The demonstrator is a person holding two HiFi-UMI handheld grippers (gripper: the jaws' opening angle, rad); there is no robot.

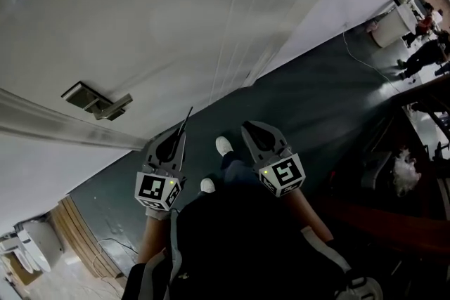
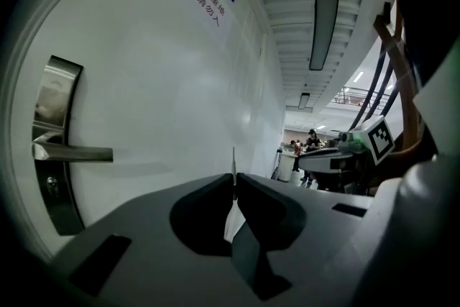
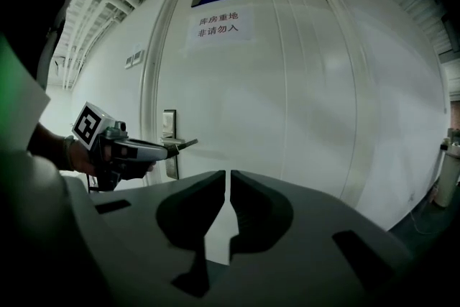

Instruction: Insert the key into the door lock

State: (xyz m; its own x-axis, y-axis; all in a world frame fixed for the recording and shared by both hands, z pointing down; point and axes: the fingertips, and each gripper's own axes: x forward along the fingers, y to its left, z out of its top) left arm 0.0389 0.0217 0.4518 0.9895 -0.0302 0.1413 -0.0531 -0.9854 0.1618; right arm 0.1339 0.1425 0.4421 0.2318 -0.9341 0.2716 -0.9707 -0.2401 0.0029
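Left claw (image 2: 234, 182) clamped on key (image 2: 233, 159), blade pointing out; door lock (image 2: 50, 183) well apart, off to one side; right claw (image 3: 228, 182) nearly closed, empty; insertion not yet begun.

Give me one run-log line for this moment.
left claw: shut on key | key: short of door lock, not inserted | right claw: shut, empty
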